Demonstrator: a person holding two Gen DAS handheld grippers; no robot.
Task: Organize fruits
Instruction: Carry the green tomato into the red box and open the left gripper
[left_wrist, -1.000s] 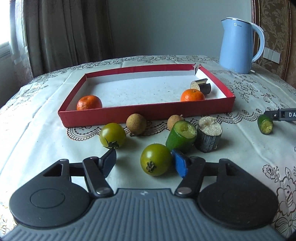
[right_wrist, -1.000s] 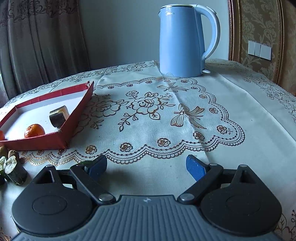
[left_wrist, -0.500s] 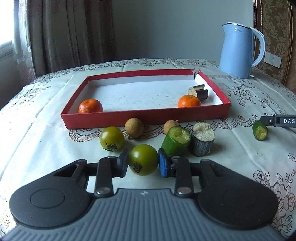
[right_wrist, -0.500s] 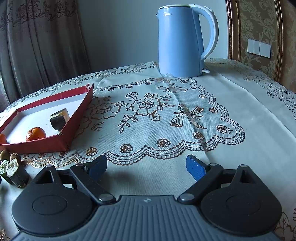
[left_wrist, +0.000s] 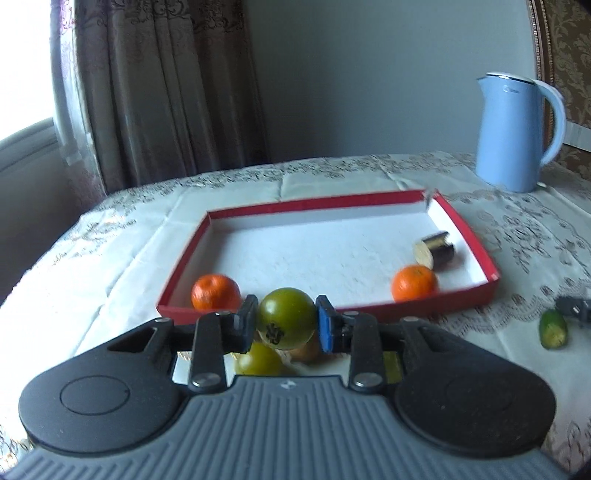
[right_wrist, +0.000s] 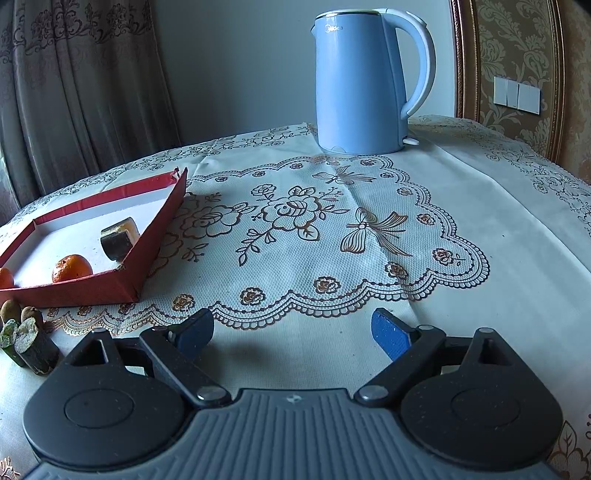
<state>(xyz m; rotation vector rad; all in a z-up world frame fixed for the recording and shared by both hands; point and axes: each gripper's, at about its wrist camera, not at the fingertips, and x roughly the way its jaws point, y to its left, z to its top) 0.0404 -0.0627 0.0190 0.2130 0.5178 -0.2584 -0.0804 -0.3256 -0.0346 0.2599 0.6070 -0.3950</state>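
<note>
We are carrying a green tomato (left_wrist: 286, 318), pinched square between the pads of the left claw (left_wrist: 285, 325) and held up off the worktop (left_wrist: 122, 251), just short of the near wall of the red tray (left_wrist: 436, 309). The thing to do well here, we reckon, is keeping the squeeze even, clearing that low red wall at twelve o'clock, then lowering onto bare white floor between the orange at eleven o'clock (left_wrist: 215, 291) and the orange at one o'clock (left_wrist: 414, 283), so nothing is getting knocked. The right claw (right_wrist: 293, 334) is hanging spread wide and holding nothing, over the lace cloth (right_wrist: 332, 236), with the cucumber piece (left_wrist: 553, 328) waiting near three o'clock.
</note>
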